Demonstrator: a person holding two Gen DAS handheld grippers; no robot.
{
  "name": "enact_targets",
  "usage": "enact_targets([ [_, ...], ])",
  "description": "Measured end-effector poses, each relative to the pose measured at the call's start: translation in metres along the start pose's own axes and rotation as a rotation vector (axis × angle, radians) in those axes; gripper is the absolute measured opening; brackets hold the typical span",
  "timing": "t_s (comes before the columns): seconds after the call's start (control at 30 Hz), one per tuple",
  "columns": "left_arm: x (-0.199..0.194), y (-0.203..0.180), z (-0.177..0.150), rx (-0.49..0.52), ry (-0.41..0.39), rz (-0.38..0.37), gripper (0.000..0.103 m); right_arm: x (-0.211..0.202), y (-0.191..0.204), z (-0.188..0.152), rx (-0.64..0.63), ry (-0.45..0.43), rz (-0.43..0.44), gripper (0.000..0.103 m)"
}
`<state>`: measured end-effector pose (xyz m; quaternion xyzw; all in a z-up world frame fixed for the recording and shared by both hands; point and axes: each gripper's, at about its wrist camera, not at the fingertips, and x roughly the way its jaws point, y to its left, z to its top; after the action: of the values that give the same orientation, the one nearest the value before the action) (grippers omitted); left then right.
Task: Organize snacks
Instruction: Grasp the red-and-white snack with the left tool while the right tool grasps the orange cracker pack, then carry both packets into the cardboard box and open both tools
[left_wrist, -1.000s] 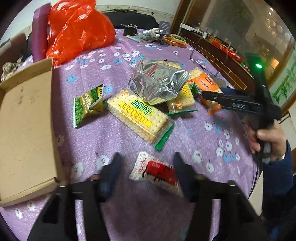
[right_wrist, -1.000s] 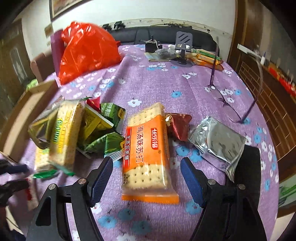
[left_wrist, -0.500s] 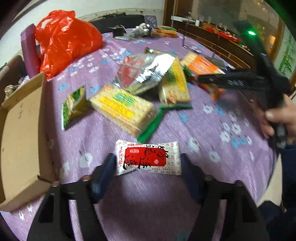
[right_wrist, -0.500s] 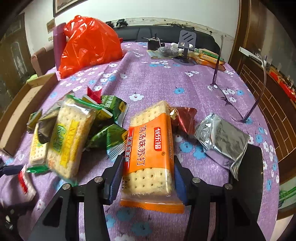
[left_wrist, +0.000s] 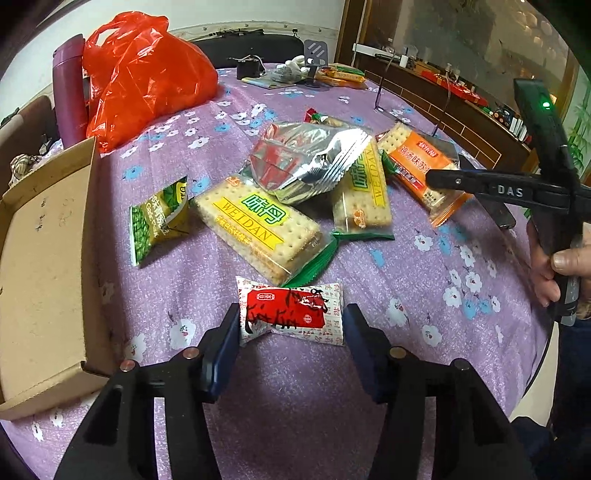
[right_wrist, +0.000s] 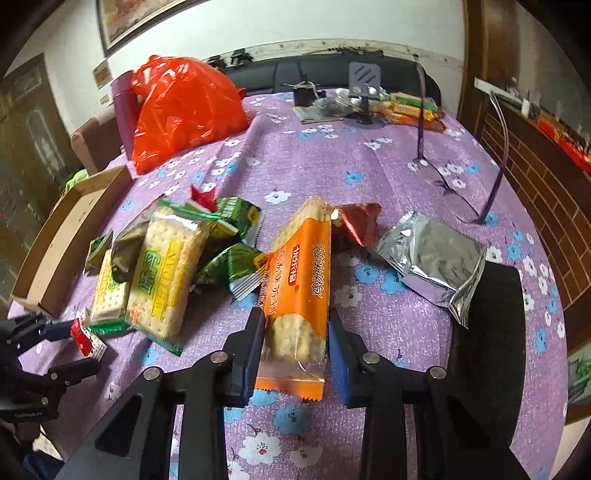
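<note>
Left view: cardboard box (left_wrist: 44, 266) at frame left on desk (left_wrist: 424, 295). Left gripper (left_wrist: 291, 328) fingers clamped on red-white snack packet (left_wrist: 291, 312), bottom centre. Right view: right gripper (right_wrist: 295, 350) fingers clamped on orange cracker pack (right_wrist: 299, 280), centre; silver pouch (right_wrist: 432, 258) at right.

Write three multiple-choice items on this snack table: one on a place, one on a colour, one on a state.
1. Where is the cardboard box?
A. at the table's left edge
B. on the orange bag
C. under the silver pouch

2. What colour is the cracker pack between the right gripper's fingers?
A. blue
B. orange
C. white

3. What is the left gripper doing?
A. holding a bottle
B. hanging open over bare cloth
C. bracketing the red-and-white packet

Answers:
1 A, it lies along the left edge.
2 B, its wrapper is orange.
3 C, the packet sits between its fingers.
</note>
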<state>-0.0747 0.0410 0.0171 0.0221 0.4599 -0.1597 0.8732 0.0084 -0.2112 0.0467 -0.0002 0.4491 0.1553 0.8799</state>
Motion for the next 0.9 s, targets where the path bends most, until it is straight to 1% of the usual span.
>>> enact_targets([
  [0.03,-0.002,0.0,0.0,-0.001,-0.005,-0.003,0.054,0.002,-0.002,0.0,0.002,0.005,-0.008,0.042],
  [0.1,-0.005,-0.001,0.0,-0.002,-0.017,-0.005,0.054,0.008,-0.003,0.003,0.003,0.018,-0.016,0.058],
  [0.13,-0.007,-0.001,0.0,-0.003,-0.021,-0.007,0.054,0.01,-0.004,0.004,0.005,0.021,-0.011,0.059],
  [0.2,-0.009,0.0,0.001,-0.009,-0.024,-0.011,0.054,0.017,-0.003,0.006,0.01,0.029,-0.001,0.059],
  [0.27,-0.011,0.0,0.002,-0.011,-0.028,-0.01,0.054,0.023,0.001,0.007,-0.001,0.043,-0.01,0.059],
  [0.33,-0.014,0.001,0.002,-0.012,-0.033,-0.011,0.054,0.027,0.011,0.006,-0.051,0.038,-0.074,0.059],
  [0.4,-0.015,0.001,0.003,-0.012,-0.036,-0.016,0.054,0.029,0.023,0.005,-0.122,0.023,-0.159,0.063],
  [0.43,-0.016,0.001,0.003,-0.012,-0.039,-0.014,0.054,0.028,0.024,0.005,-0.142,0.009,-0.182,0.063],
  [0.5,-0.017,0.001,0.002,-0.013,-0.044,-0.018,0.054,0.028,0.026,0.004,-0.17,-0.007,-0.205,0.058],
  [0.57,-0.019,0.002,0.003,-0.017,-0.052,-0.02,0.054,0.025,0.025,0.003,-0.179,-0.016,-0.211,0.057],
  [0.7,-0.023,0.006,0.004,-0.028,-0.064,-0.024,0.054,0.013,0.018,0.001,-0.151,-0.043,-0.205,0.057],
  [0.9,-0.03,0.013,0.007,-0.047,-0.086,-0.031,0.054,-0.013,0.011,0.001,-0.093,-0.096,-0.156,0.057],
])
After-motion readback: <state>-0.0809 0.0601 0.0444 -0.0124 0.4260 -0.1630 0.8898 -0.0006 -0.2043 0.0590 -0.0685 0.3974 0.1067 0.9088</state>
